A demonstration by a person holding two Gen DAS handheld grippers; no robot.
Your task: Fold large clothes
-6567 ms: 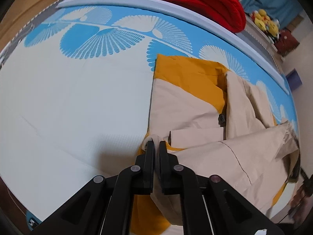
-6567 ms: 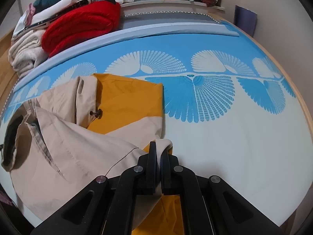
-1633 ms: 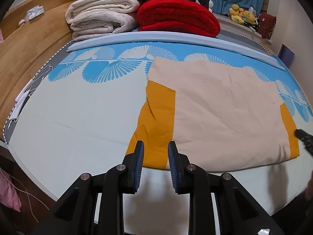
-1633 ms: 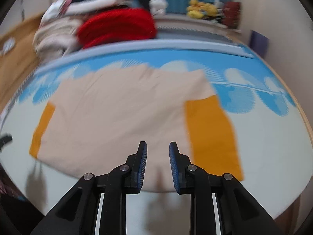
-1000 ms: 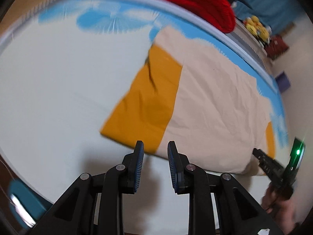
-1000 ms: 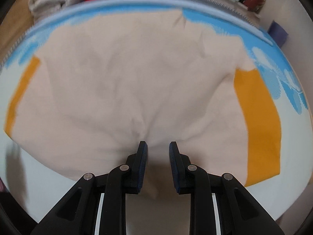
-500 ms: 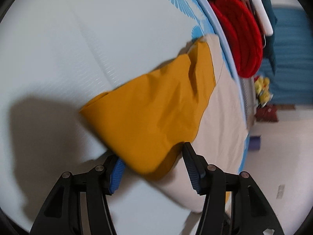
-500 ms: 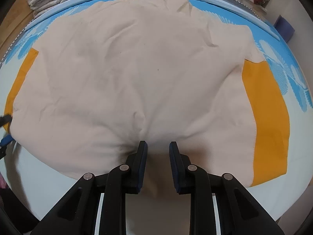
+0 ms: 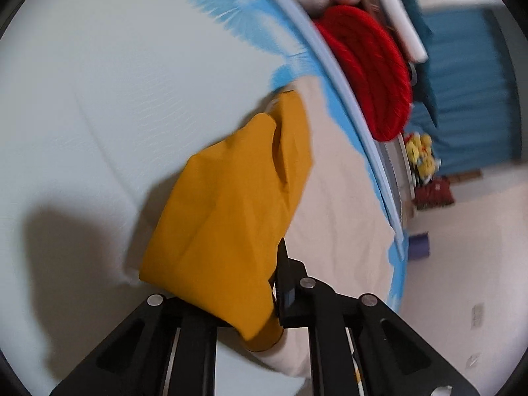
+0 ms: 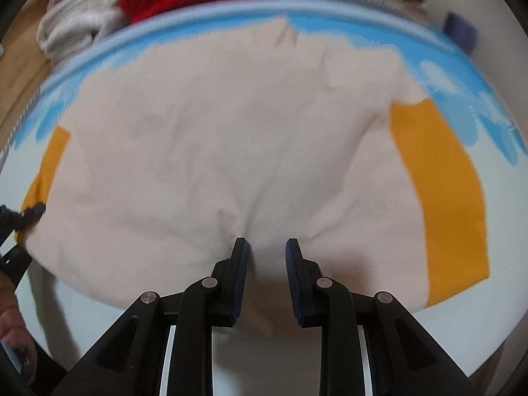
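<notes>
A large beige garment with orange side panels lies spread on the bed. In the left wrist view my left gripper is shut on the garment's orange left panel, which is lifted and bunched over the left finger, hiding it. The same gripper shows at the left edge of the right wrist view. My right gripper is open, its fingers resting on the beige near hem at the middle, with fabric between them. The other orange panel lies flat at the right.
The bed sheet is white with blue fan prints. A red blanket and folded pale blankets are stacked along the far edge. Stuffed toys and a blue curtain lie beyond. The near bed edge is just below the grippers.
My left gripper has closed on the orange panel and lifted it off the sheet. My right gripper has stayed open at the middle of the near hem.
</notes>
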